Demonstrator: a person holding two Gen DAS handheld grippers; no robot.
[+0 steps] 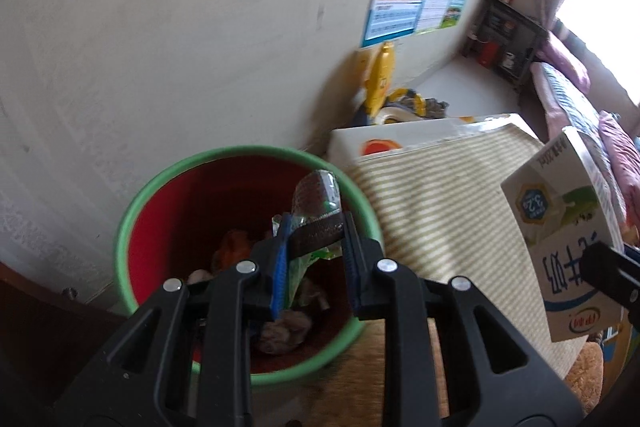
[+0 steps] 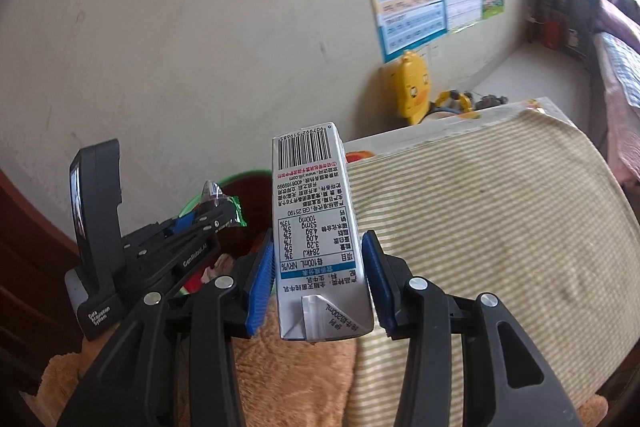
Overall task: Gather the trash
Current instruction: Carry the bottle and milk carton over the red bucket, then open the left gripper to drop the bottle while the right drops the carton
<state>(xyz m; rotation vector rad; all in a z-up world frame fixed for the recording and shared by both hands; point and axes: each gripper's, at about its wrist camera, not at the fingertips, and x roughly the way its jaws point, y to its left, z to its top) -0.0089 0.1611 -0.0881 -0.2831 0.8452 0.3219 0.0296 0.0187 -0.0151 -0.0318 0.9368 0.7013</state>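
Observation:
In the left wrist view my left gripper [image 1: 316, 227] is shut on a crumpled green and clear plastic wrapper [image 1: 316, 193], which hangs over a red bin with a green rim [image 1: 132, 211]. Crumpled paper and scraps lie in the bin. In the right wrist view my right gripper [image 2: 320, 239] is shut on a white milk carton [image 2: 312, 195], upright between the blue pads [image 2: 260, 287], just right of the bin's rim [image 2: 248, 174]. The same view shows the left gripper [image 2: 212, 217] and the wrapper [image 2: 218, 199] at the left. The carton [image 1: 568, 227] also shows at the right of the left wrist view.
A striped green-and-cream cloth [image 1: 440, 207] covers a surface right of the bin, with a white box [image 1: 384, 143] behind it. A yellow duck toy [image 2: 412, 87] leans on the wall under posters. Dark wooden furniture [image 1: 40, 327] stands left; fuzzy brown fabric [image 2: 288, 367] lies below.

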